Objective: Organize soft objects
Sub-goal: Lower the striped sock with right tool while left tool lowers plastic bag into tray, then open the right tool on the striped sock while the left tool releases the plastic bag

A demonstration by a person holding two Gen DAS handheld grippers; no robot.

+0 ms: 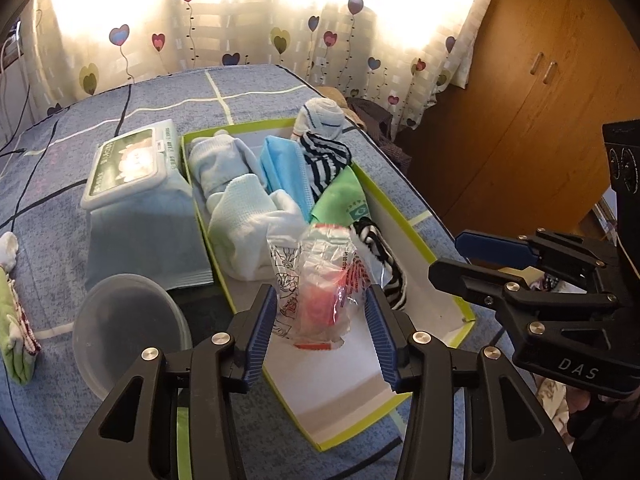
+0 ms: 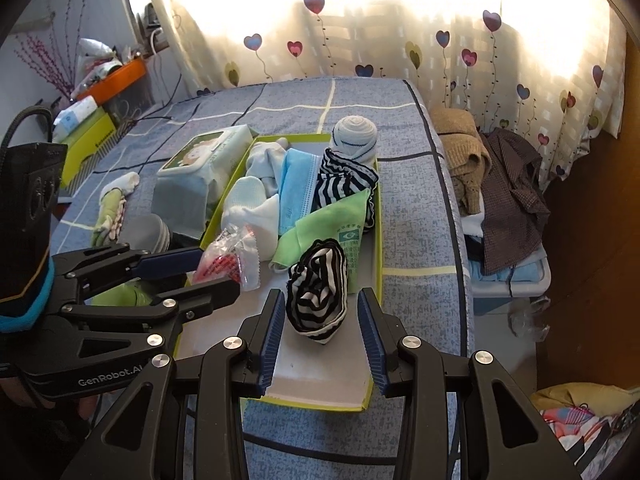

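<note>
In the green-edged box [image 1: 404, 216] on the bed [image 1: 248, 88], a crinkly clear bag [image 1: 320, 280] with red inside sits near the front, between the blue pads of the left gripper [image 1: 320, 312]. The pads stand apart and do not seem to press the bag, so it looks let go. Just to the bag's 3 o'clock lies a striped black-and-white sock [image 2: 318, 292]. The right gripper [image 2: 318, 320] has its pads wide on each side of the sock, with gaps showing, so it is not squeezing it.

Behind these, toward 12 o'clock, the box holds a green cloth [image 1: 344, 200], a blue mask [image 1: 284, 168], pale socks [image 1: 240, 208] and a dark striped cloth [image 1: 324, 156]. A rolled white sock [image 2: 354, 132] sits at the far end.

The step seems to be setting the soft things down in the box. To do it well, each gripper should lift straight up with its pads kept wide, so nothing snags and gets pulled out again. The bag is light and may stick to a pad.

Only the left view shows the clear plastic tub [image 1: 128, 328] at 9 o'clock of the gripper. It also shows the pack of wipes [image 1: 132, 168] from close up. Only the right view shows the clothes pile [image 2: 500, 176] beside the bed at 3 o'clock and the orange tray [image 2: 116, 80] at 10 o'clock.
</note>
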